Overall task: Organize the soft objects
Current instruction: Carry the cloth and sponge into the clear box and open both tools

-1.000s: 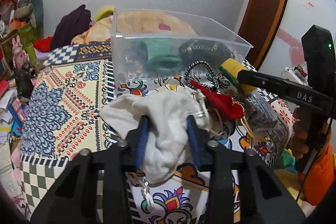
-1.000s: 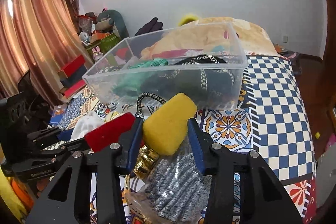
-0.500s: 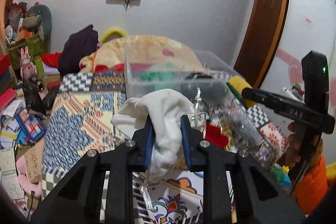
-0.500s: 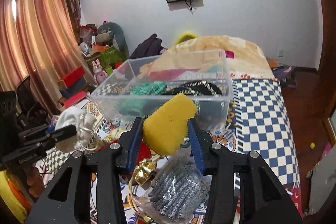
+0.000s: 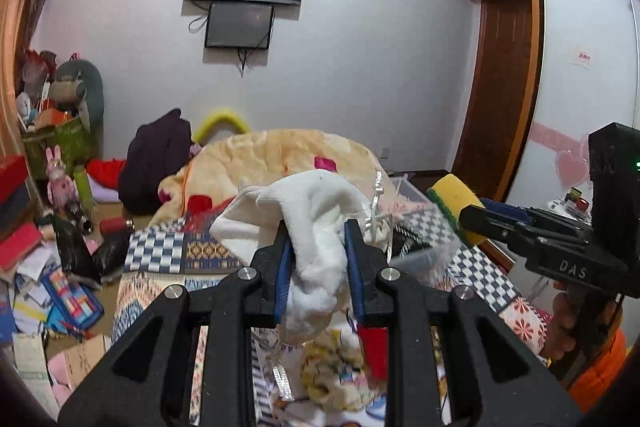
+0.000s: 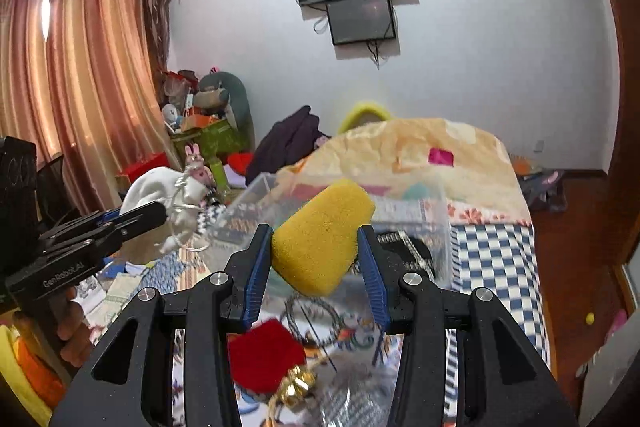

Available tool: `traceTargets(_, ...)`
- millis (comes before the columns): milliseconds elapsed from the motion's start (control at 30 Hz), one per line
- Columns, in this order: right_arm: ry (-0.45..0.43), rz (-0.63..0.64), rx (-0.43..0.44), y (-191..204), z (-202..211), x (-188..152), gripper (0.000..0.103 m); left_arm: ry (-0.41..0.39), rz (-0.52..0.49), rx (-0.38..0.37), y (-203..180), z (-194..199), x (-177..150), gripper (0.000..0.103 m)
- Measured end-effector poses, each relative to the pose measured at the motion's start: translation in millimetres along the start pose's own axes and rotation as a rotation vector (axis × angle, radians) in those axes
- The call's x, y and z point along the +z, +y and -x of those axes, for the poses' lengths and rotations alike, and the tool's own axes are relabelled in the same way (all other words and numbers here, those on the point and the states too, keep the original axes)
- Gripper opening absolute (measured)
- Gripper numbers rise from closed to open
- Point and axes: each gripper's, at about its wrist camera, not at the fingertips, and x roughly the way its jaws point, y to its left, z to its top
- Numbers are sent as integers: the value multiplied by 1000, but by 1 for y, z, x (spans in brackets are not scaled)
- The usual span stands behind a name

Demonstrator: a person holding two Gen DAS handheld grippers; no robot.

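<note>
My left gripper is shut on a white cloth pouch with a silver drawstring, held up in the air above the bed. My right gripper is shut on a yellow sponge with a green scouring side, also lifted. In the left wrist view the right gripper and the sponge are at the right. In the right wrist view the left gripper and the pouch are at the left. The clear plastic bin lies just beyond and below the sponge, blurred.
A red velvet piece with gold trim and a black-and-white cord lie on the patterned bedspread below. A cream blanket heap lies behind the bin. Clutter covers the floor at the left.
Both grippers have risen well above the bed with their loads and tilted up. The bin has dropped low in both views and the wall screens have come into view.
</note>
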Motion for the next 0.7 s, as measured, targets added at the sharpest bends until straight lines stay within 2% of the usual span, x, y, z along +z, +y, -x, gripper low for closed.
traceTargets(267, -13, 48, -15, 8, -22, 18, 40, 37, 28, 6, 7, -35, 14, 24)
traceTargets(467, 40, 50, -15, 7, -49, 20, 40, 102, 54, -6, 13, -65, 12, 24)
traceTargets(700, 124, 75, -46, 6, -75, 7, 40, 165, 28, -3, 6, -95, 8, 24)
